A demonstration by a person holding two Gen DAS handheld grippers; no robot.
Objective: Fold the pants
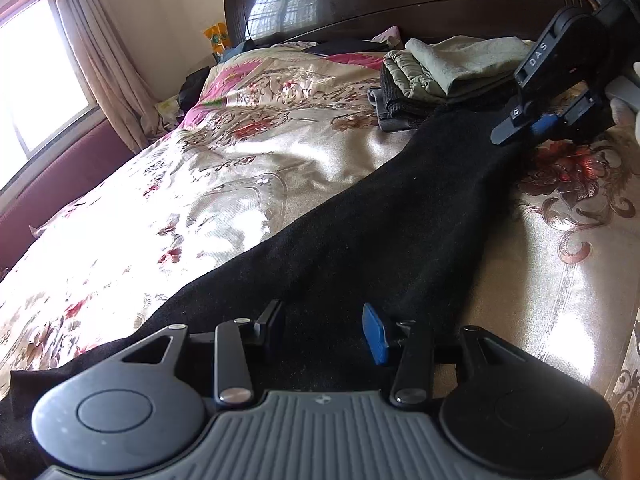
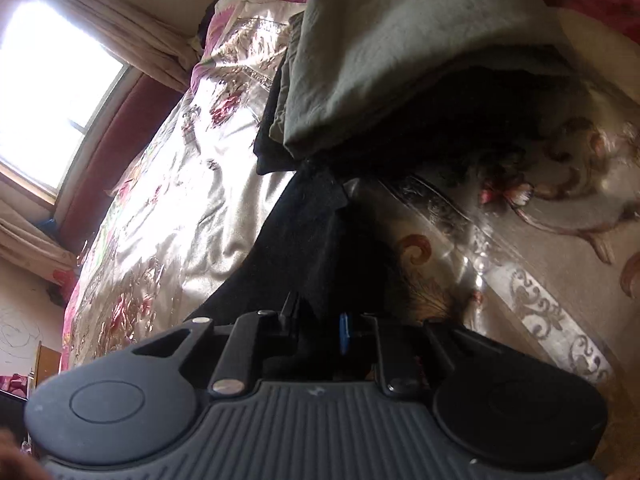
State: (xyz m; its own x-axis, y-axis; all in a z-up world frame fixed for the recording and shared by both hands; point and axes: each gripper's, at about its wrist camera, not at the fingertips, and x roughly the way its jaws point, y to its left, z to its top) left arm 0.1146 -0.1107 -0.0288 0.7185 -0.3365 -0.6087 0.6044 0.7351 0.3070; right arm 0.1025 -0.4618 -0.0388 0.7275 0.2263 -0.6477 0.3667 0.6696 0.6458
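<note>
Pants (image 1: 360,216) lie stretched as one long black band across the floral bedspread (image 1: 192,184), running from the lower left of the left wrist view up to the upper right; they look doubled lengthwise, leg on leg, though the dark cloth hides the layers, so the crosswise folds seem left to do. At lower centre of that view the left claw (image 1: 324,328) sits over the near end with its fingers spread and cloth between them, not pinched. To the left of the band the bedspread is bare as far as the curtain (image 1: 88,48) and window, which gives the widest room for swinging an end over. Further right, at upper right, the right claw (image 1: 532,124) is down at the far end; in its own view its fingers stand narrowly apart with black cloth (image 2: 316,216) running between them, and whether they actually pinch it cannot be told. Just beyond that end a stack of folded clothes (image 1: 440,68) crowds the pants, touching or overlapping them, and the bed's edge falls away at the far right.
</note>
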